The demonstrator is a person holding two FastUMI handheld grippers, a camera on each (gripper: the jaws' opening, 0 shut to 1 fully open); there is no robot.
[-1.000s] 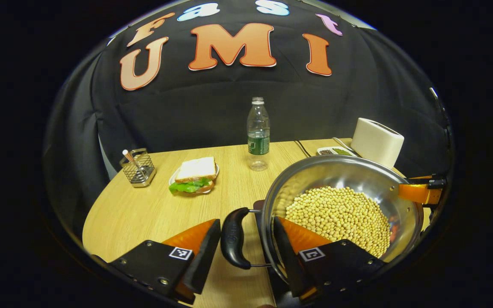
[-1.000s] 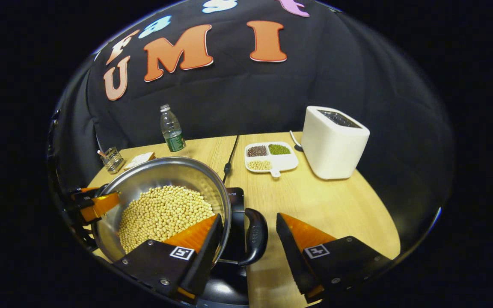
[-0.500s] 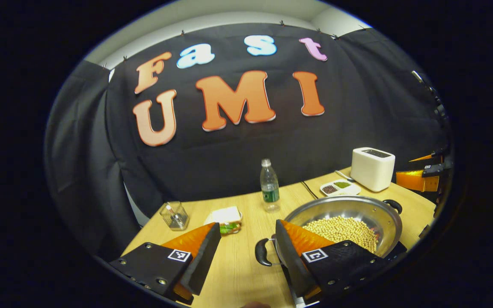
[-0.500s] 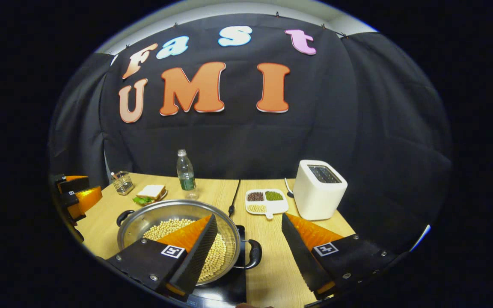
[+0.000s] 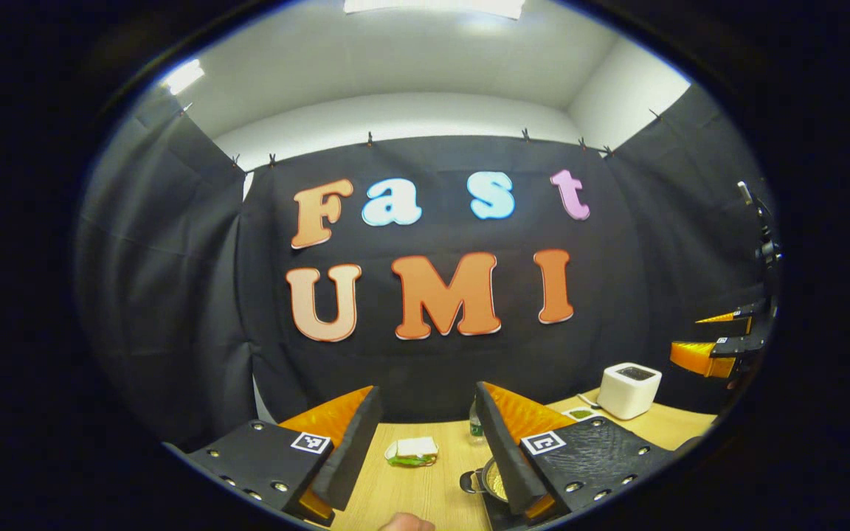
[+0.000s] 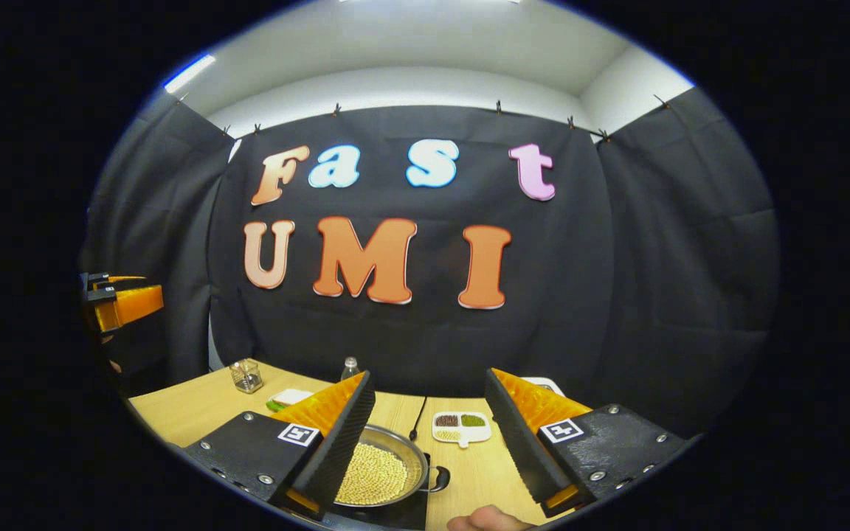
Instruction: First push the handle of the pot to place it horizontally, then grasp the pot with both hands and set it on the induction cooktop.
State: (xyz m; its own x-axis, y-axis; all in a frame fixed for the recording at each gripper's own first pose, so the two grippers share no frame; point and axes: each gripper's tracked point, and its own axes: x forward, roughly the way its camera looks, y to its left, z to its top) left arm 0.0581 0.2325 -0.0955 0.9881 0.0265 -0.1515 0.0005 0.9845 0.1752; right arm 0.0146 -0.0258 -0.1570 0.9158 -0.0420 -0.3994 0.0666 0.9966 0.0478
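Plainly, both pairs of fingers stand spread apart with nothing between them: the left gripper (image 5: 425,442) frames only wooden tabletop and dark cloth wall in its gap, and the right gripper (image 6: 429,435) likewise holds nothing. Both sit high above the table, well apart from everything on it.

Below the right gripper, the round shiny steel pot filled with pale yellow beans (image 6: 377,472) rests on the flat black induction cooktop (image 6: 395,514), its black loop handle (image 6: 440,479) lying level out to the side. In the left gripper view the pot (image 5: 493,481) peeps out beside the gripper's right finger.

By my judgement the placing step is done and the task is all but complete; what remains is only to hold clear or draw away.

Open room is generous around the cooktop. Farther back stand a clear plastic water bottle (image 6: 350,366), a white divided dish of grains (image 6: 460,426), a white boxy toaster (image 5: 629,389), a sandwich with green lettuce (image 5: 412,450) and a small wire holder (image 6: 246,375).
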